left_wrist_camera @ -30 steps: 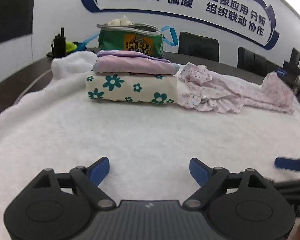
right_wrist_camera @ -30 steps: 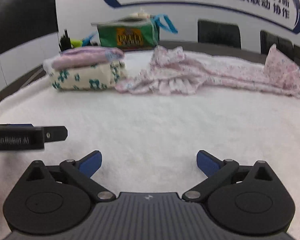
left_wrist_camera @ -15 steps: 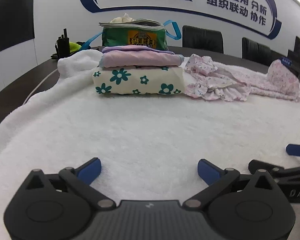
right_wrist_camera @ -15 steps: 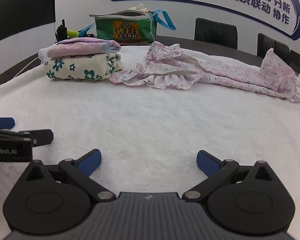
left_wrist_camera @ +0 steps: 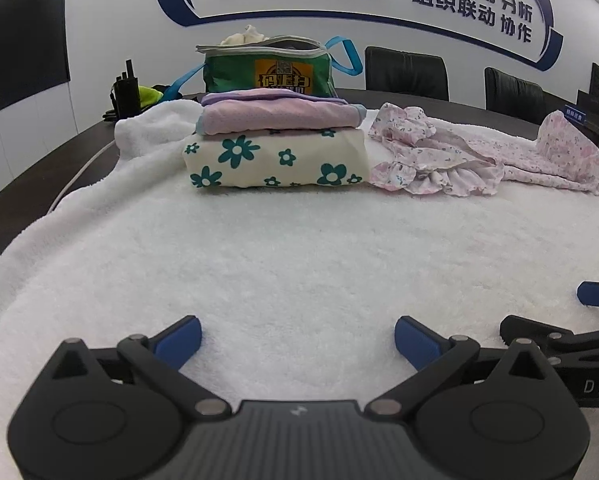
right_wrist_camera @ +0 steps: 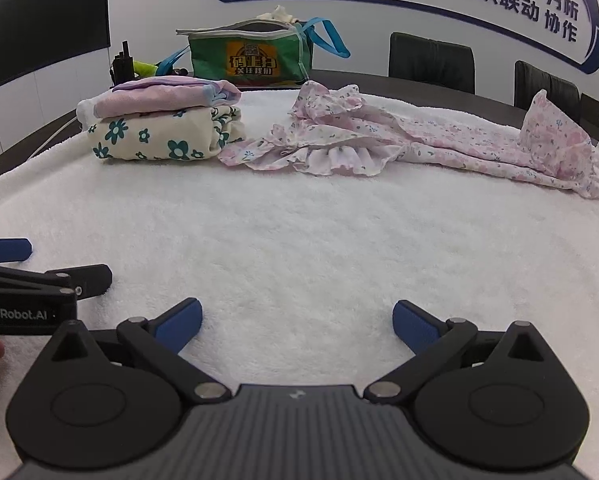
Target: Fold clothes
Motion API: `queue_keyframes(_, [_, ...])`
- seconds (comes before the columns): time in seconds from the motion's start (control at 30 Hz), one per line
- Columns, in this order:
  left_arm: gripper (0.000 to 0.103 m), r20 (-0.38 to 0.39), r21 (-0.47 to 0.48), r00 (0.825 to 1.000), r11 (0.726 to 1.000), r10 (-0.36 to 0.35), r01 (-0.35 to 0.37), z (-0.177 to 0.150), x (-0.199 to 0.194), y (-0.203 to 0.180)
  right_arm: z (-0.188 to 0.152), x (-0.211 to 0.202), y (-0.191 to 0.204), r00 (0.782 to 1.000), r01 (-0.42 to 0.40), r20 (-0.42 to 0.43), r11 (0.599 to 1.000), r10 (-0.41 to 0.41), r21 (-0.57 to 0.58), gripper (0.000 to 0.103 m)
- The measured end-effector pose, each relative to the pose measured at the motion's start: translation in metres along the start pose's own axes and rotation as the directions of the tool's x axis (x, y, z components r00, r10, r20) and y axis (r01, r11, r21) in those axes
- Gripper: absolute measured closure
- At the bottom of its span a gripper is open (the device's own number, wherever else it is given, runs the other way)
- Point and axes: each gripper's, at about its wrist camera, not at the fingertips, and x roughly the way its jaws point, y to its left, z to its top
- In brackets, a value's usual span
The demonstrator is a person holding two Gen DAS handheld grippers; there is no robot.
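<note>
A folded cream garment with teal flowers [left_wrist_camera: 277, 159] [right_wrist_camera: 151, 139] lies at the far side of the white fleece blanket [left_wrist_camera: 299, 248] [right_wrist_camera: 299, 232], with a folded pink garment [left_wrist_camera: 279, 116] [right_wrist_camera: 159, 98] stacked on it. To its right an unfolded pink floral garment [left_wrist_camera: 459, 152] [right_wrist_camera: 399, 140] lies spread and crumpled. My left gripper [left_wrist_camera: 298, 339] hangs open over bare blanket near the front, nothing between its blue pads. My right gripper [right_wrist_camera: 298, 323] stands open the same way beside it, also empty. Each gripper's fingers show at the edge of the other's view.
A green zip bag with blue straps [left_wrist_camera: 267, 68] [right_wrist_camera: 251, 56] stands behind the stack. Black office chairs [left_wrist_camera: 407, 74] line the far side of the dark table [left_wrist_camera: 27, 176]. A black radio-like device [left_wrist_camera: 125, 88] stands at the far left. A wall banner runs behind.
The left gripper's jaws have spread a little wider than a second ago, and its view has settled level. The right gripper's view has barely shifted. The clothes lie as before.
</note>
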Motion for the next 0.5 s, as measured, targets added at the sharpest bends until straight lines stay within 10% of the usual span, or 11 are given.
queue_keyframes(0.5, [0.0, 0.001, 0.018, 1.0, 1.0, -0.013, 0.013, -0.0014, -0.0019, -0.005, -0.0007, -0.0002, -0.0009, 1.0, -0.002, 0.001, 1.0, 0.002, -0.003, 0.0])
